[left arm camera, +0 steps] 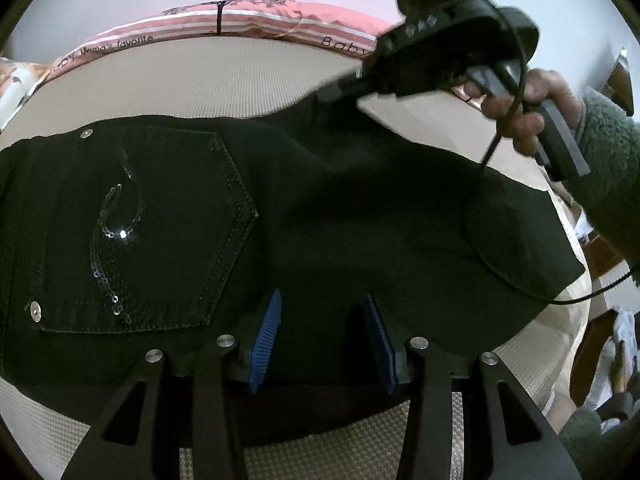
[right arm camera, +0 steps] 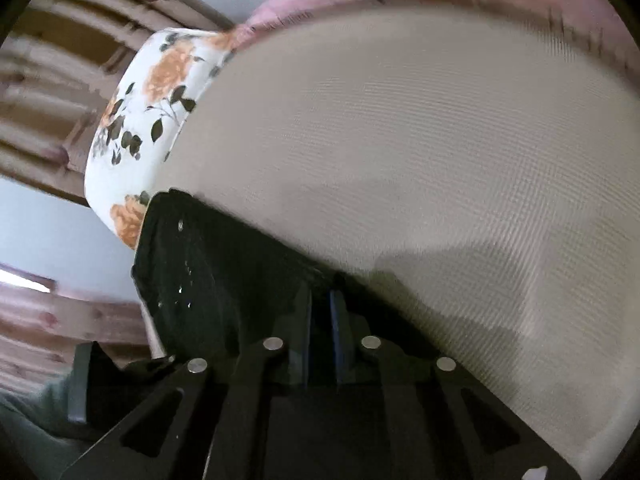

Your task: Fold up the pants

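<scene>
Pants (left arm camera: pixel 280 220) are black and spread flat across the bed, back pocket (left arm camera: pixel 160 224) facing up with a swirl of sequins (left arm camera: pixel 116 220) stitched on it. Left tool (left arm camera: pixel 322 336) sits right over them at the near edge, its blue pads (left arm camera: pixel 266 340) standing partly apart with dark cloth lying between them, and the pads don't look like they're pressing on it. Right tool (right arm camera: pixel 322 328) is pinched nearly closed, pads almost touching; black fabric bunches right at its tips, though that shot is blurry so I can't say for sure it's caught between them. From the left camera you can see the right tool's body up at the far right, gripped by a hand (left arm camera: pixel 520 112) in a fuzzy grey-green sleeve (left arm camera: pixel 612 160), a black cable (left arm camera: pixel 480 184) trailing off it across the cloth. Underneath is a beige textured mattress cover (left arm camera: pixel 208 76). Pink striped bedding (left arm camera: pixel 256 20) runs along the far side, and a floral pillow (right arm camera: pixel 140 120) sits at the left end.
</scene>
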A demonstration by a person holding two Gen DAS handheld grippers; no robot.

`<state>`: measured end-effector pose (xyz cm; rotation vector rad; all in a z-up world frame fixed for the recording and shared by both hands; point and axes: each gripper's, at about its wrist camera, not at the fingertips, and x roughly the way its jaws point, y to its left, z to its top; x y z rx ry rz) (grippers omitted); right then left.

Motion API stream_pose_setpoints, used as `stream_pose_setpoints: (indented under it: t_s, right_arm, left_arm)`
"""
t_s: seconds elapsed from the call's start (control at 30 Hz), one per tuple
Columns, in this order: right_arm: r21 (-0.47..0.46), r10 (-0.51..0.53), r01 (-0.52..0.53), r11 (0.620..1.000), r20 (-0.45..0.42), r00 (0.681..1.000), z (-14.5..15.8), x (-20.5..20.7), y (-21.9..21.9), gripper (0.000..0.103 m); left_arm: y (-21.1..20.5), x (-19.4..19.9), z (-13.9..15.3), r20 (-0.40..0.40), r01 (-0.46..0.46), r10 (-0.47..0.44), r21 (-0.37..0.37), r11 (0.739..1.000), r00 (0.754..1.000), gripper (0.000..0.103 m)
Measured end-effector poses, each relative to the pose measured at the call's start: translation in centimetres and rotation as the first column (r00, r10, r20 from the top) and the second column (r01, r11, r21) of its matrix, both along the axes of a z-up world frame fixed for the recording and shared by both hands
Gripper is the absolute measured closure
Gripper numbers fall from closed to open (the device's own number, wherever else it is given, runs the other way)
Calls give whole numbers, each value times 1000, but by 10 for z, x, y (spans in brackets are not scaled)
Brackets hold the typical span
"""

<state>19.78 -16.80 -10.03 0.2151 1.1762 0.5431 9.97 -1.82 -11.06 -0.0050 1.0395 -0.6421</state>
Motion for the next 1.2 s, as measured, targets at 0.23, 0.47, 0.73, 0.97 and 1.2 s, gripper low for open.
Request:
stream_pose_setpoints:
  t_s: [0.23, 0.47, 0.73, 0.97, 1.2]
  right_arm:
    - [-124, -34, 40, 991, 55, 998, -12, 15, 3, 97]
    - [-88, -154, 158, 984, 51, 987, -1, 12, -20, 73]
    - [-106, -335, 356, 928, 175, 926, 52, -90, -101, 70]
    - [-164, -523, 540, 825, 137, 841, 10, -155, -152, 69]
    - [-256, -573, 623, 739, 245, 782, -16, -159, -158, 70]
  left_arm:
    - [7, 3, 0, -26, -7, 5, -49, 999, 1000, 58]
    - [4, 6, 6, -54, -25, 23, -36, 999, 998, 58]
    - [-16, 39, 49, 106, -26, 28, -27, 999, 994, 58]
    - [-67, 92, 32, 85, 70, -71, 15, 997, 994, 58]
    - [-86, 124, 9, 70, 74, -80, 87, 994, 994, 58]
